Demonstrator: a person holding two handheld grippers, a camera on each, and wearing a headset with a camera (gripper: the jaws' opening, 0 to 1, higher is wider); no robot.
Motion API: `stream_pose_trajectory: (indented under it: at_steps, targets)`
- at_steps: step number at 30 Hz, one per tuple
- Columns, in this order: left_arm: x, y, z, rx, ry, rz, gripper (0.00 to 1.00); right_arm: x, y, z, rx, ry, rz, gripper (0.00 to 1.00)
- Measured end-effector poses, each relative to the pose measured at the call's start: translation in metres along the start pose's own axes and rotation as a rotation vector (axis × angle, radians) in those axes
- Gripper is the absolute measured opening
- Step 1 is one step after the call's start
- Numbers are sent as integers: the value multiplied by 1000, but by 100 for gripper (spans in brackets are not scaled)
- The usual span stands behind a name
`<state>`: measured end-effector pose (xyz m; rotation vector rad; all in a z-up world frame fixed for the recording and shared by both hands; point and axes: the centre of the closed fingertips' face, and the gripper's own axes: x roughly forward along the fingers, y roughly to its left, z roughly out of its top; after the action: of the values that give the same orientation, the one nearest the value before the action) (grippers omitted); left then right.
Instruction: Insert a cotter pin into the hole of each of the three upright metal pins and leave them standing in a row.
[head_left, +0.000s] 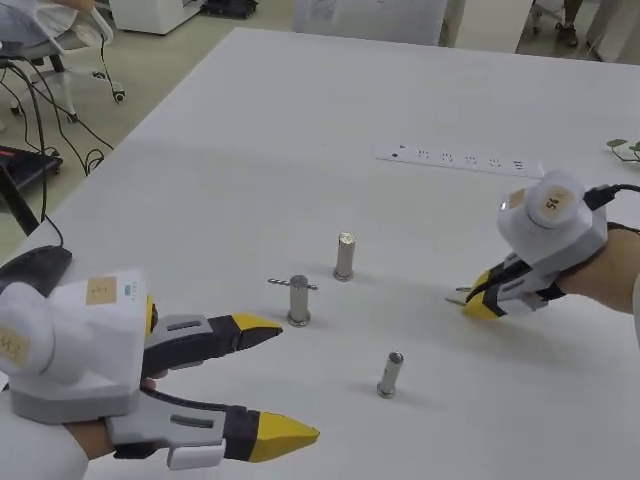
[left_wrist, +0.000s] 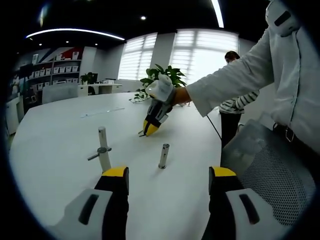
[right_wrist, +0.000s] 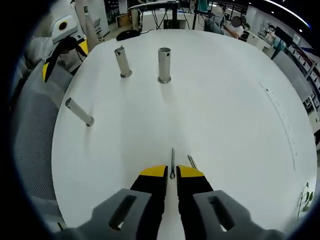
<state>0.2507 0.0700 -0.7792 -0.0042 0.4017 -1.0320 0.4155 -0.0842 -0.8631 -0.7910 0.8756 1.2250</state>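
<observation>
Grabbing cotter pin: right gripper (right_wrist: 171, 176) has its tips down on the tabletop (head_left: 250, 150), jaws almost together with the cotter pin (right_wrist: 172, 159) between them. It looks pinched near the eye end, legs pointing forward.
Spare: second cotter pin (right_wrist: 191, 161) lies loose on the tabletop just beside the right-hand jaw, outside the grip.
Left gripper (head_left: 278, 380): jaws wide apart, empty, hovering near the middle pin.
Metal pins: all three upright, in a loose cluster rather than a clean line. Middle pin (head_left: 298, 300) carries an inserted cotter pin (head_left: 292, 285). Far pin (head_left: 344, 257) and near pin (head_left: 390, 373) are bare.
Progress: one of three done, by my read.
Grip check: lift straight up and confirm the legs stay in line with the jaws. A skewed hold won't find the hole.
Insertion: likely bring the legs level with the cross hole and approach along the hole axis, slowly.
Support: probably steady the target pin with the left gripper, low on the shaft and clear of the hole.
Risk: side push tips a pin, and the spare may get swept away.
</observation>
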Motion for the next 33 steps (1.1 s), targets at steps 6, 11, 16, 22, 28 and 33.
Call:
stream_pose_trajectory:
  at_steps: [6, 11, 16, 22, 28, 33]
  targets:
    - [0, 0, 0, -2, 3, 2, 64, 0, 2, 0, -70, 24, -2, 5]
    - [0, 0, 1, -6, 2, -1, 63, -1, 5, -1, -136, 41, -11, 4]
    - [2, -1, 4, -3, 0, -4, 62, -4, 7, -4, -146, 42, -10, 4]
    - [4, -2, 9, -11, -14, -4, 61, -10, 14, -5, -153, 33, -15, 3]
    - [6, -4, 17, -18, -29, -4, 60, -18, 24, -8, -178, 35, -23, 3]
    - [9, -4, 26, -32, -45, -5, 58, -29, 33, -1, -189, 10, -41, 3]
